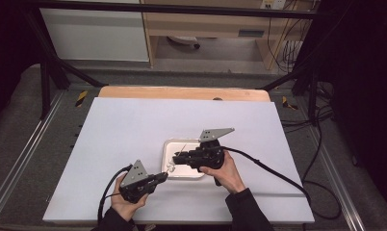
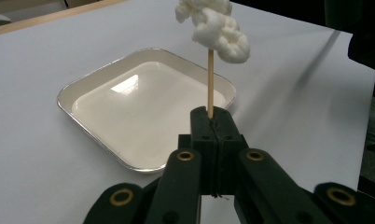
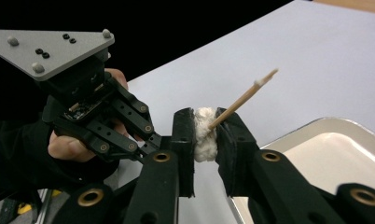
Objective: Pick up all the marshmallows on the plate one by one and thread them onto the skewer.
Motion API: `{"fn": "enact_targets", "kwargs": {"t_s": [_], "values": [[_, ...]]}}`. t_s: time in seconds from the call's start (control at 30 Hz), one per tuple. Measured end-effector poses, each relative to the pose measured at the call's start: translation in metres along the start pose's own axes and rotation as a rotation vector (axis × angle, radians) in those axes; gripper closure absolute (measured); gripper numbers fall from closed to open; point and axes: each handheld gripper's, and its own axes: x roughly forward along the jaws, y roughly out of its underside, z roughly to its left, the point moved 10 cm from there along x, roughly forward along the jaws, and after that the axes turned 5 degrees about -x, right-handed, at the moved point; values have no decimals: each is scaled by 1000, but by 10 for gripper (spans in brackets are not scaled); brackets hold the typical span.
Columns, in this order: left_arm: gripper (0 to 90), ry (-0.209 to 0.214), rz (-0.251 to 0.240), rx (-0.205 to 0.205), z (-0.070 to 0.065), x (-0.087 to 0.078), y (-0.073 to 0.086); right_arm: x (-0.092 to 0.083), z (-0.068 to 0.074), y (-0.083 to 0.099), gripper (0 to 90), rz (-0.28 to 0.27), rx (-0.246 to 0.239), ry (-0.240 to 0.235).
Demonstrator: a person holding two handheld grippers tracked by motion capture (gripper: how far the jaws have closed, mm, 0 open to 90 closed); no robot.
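The white surface (image 1: 134, 130) is lying mostly bare, with wide room toward the upper part of the high view; the tray (image 1: 168, 147) is sitting just below centre. The left tongs (image 2: 212, 122) are clamping shut on a wooden skewer (image 2: 210, 84) — it is standing upright with a white fluffy lump (image 2: 216, 28) at its top. The right tongs (image 3: 205, 135) are pinching that lump (image 3: 205, 133), jaws a little apart, the skewer's tip (image 3: 244, 99) poking out upper right. The lump's top is being cut off by the left gripper view's upper edge.
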Motion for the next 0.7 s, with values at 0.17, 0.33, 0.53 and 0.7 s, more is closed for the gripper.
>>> {"fn": "enact_targets", "kwargs": {"t_s": [0.17, 0.33, 0.53, 0.7], "values": [[890, -8, 14, -14, 2, 2, 4, -13, -6, -11, 601, -48, -13, 70], [890, -11, 13, -37, 6, 2, 5, -26, -19, -12, 431, -52, -54, 173], [889, -19, 19, -63, 9, 1, 6, -38, -35, 6, 202, -14, -71, 270], [889, -26, 25, -81, 12, 1, 6, -48, -49, 28, 101, 19, -42, 325]]}}
